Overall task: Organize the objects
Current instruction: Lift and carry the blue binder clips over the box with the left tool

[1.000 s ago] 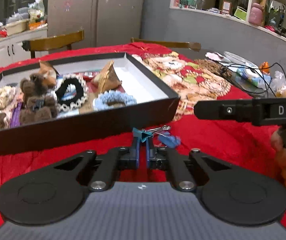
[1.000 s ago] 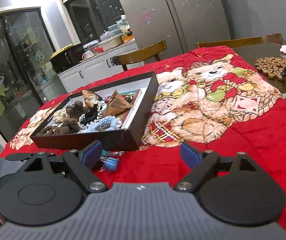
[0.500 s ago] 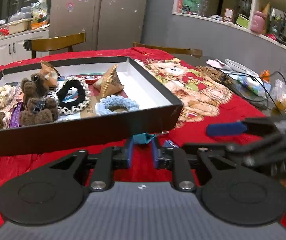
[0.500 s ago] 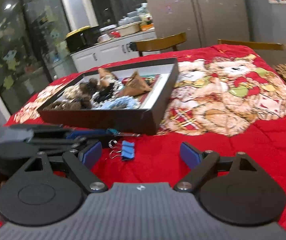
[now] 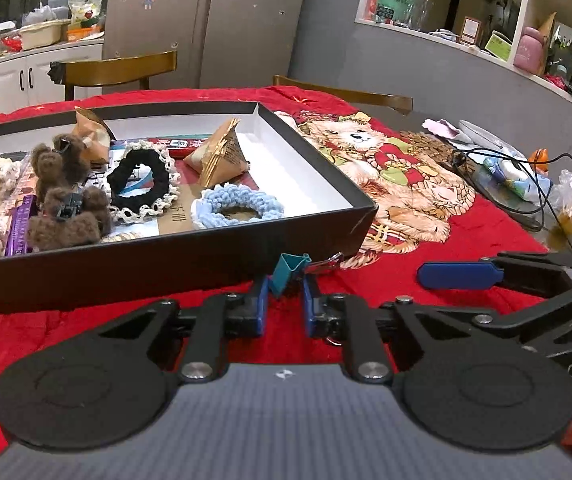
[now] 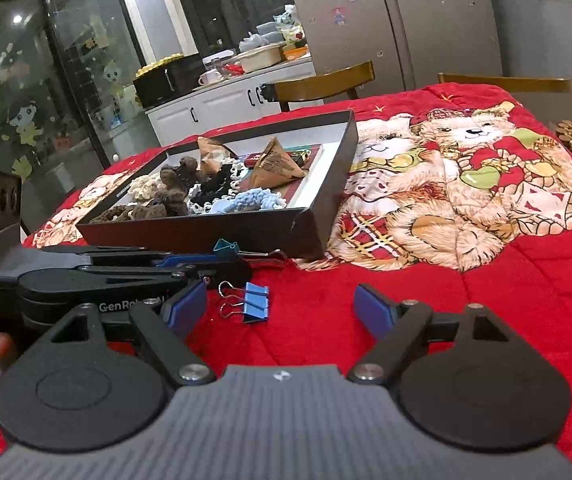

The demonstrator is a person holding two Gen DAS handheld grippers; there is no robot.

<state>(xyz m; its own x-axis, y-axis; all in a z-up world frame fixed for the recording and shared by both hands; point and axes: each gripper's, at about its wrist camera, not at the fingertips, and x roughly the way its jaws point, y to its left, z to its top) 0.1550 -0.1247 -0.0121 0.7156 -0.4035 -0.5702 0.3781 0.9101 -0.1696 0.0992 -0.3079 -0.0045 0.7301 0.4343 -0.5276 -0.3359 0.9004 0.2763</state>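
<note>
Two claws: left claw [image 5: 283, 295] closing around teal binder clip [image 5: 289, 270], right claw [image 6: 282, 310] wide.

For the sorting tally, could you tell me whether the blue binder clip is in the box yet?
Out: the blue binder clip lies on the red blanket, before the box.

Fuzzy red cloth blanket [image 6: 486, 300], matt black card box [image 5: 166, 264] w/ crocheted yarn scrunchies [image 5: 238, 210] — glossy teal clip [image 5: 288, 270].

The left tool [image 6: 222, 258] reads "GenRob", partly hidden; the right tool [image 5: 462, 276] shows "DAS".
</note>
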